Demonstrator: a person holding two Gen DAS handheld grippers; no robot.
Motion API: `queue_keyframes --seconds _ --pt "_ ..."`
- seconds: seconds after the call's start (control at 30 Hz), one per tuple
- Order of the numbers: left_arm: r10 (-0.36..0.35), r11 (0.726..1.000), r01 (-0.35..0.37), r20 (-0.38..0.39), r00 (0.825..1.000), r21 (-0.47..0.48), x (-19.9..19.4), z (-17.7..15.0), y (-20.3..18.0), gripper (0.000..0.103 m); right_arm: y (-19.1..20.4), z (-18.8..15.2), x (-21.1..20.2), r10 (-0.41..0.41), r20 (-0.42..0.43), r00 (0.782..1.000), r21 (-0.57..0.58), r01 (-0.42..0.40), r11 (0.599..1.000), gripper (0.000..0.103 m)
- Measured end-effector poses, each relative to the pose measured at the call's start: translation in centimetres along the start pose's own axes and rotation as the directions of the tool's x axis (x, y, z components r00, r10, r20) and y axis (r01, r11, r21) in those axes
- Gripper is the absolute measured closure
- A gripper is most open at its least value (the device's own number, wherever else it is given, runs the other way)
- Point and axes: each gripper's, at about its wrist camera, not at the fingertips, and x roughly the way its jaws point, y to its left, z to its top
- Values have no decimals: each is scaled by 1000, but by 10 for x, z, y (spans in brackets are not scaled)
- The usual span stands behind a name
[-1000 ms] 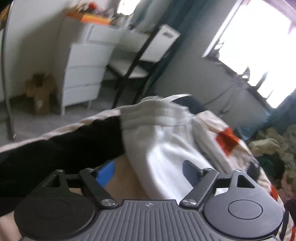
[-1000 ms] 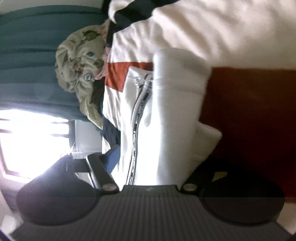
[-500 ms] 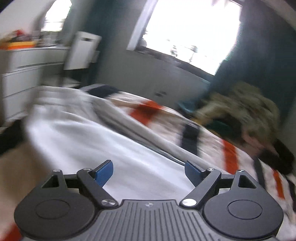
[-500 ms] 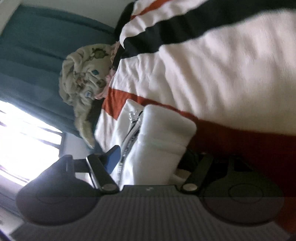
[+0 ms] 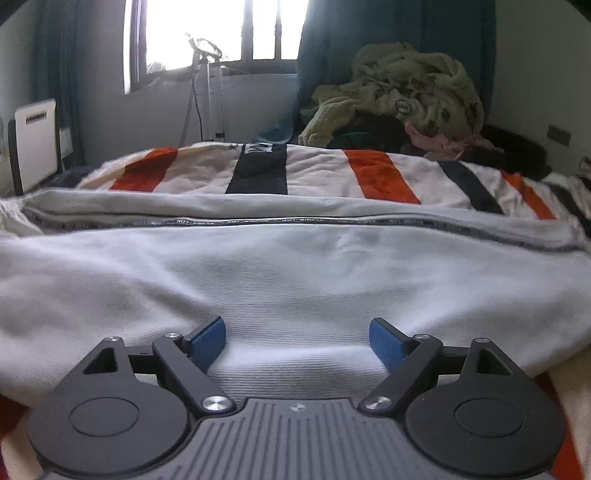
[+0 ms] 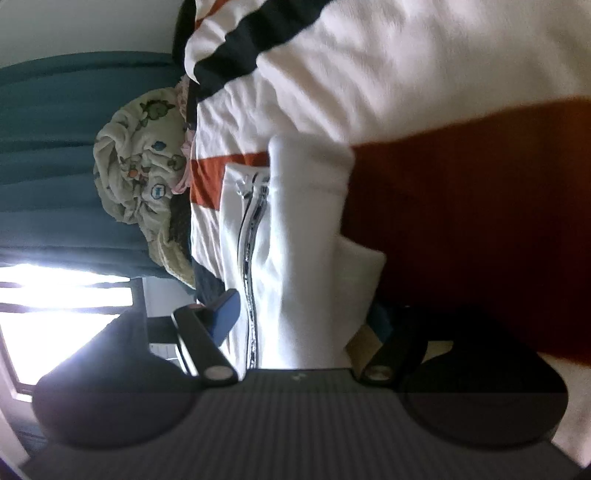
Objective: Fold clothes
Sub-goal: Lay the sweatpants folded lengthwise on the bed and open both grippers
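Note:
A white zip-up jacket (image 5: pixel 295 273) lies stretched sideways across a bed covered with a white, orange and black striped blanket (image 5: pixel 369 173). Its zipper runs left to right along the far side. My left gripper (image 5: pixel 297 343) hovers low over the near edge of the jacket, jaws open, with only flat fabric below the blue pads (image 5: pixel 207 343). In the right wrist view, which is rolled on its side, my right gripper (image 6: pixel 304 321) straddles a folded end of the jacket (image 6: pixel 303 221) with its jaws wide apart. One blue pad (image 6: pixel 225 314) shows above the cloth; the other finger is hidden in shadow beneath it.
A heap of unfolded clothes and a printed fleece (image 5: pixel 406 92) sits at the far end of the bed by teal curtains (image 5: pixel 332 55). A window (image 5: pixel 221 29), a metal stand (image 5: pixel 207 92) and a white chair back (image 5: pixel 35 136) lie beyond the bed's left side.
The left gripper swung from facing the drawers and chair to facing the window, levelled out and sank low over the white jacket. The right gripper stayed around the folded end.

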Motion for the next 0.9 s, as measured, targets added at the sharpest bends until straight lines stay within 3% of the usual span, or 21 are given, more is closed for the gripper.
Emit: queue_keyframes --seconds 0.13,0.3,0.4,0.47,0.63,0.77,0.9 --pt "-16 999 16 -17 1000 -29 4 4 5 16 10 2 16 -5 7 1000 -78 5 997 27" --pt "-3 1000 3 -15 1000 -6 6 7 3 16 17 7 28 -1 132 991 -88 12 996 28" --pt "-13 1000 13 -15 1000 -22 4 8 6 16 27 8 36 -58 160 985 -173 86 981 48" --pt "-18 999 18 -15 1000 -34 4 9 8 16 30 10 37 -98 157 983 -220 131 967 80" --pt "-9 1000 9 -24 1000 -11 7 9 5 16 42 8 25 -84 193 978 -270 135 953 84" --pt "-39 999 39 -34 999 -2 8 12 6 7 73 -11 11 -16 270 963 -382 122 916 85" --pt "-58 998 57 -34 998 -32 5 15 11 7 116 -49 -1 41 358 933 -583 189 790 85"
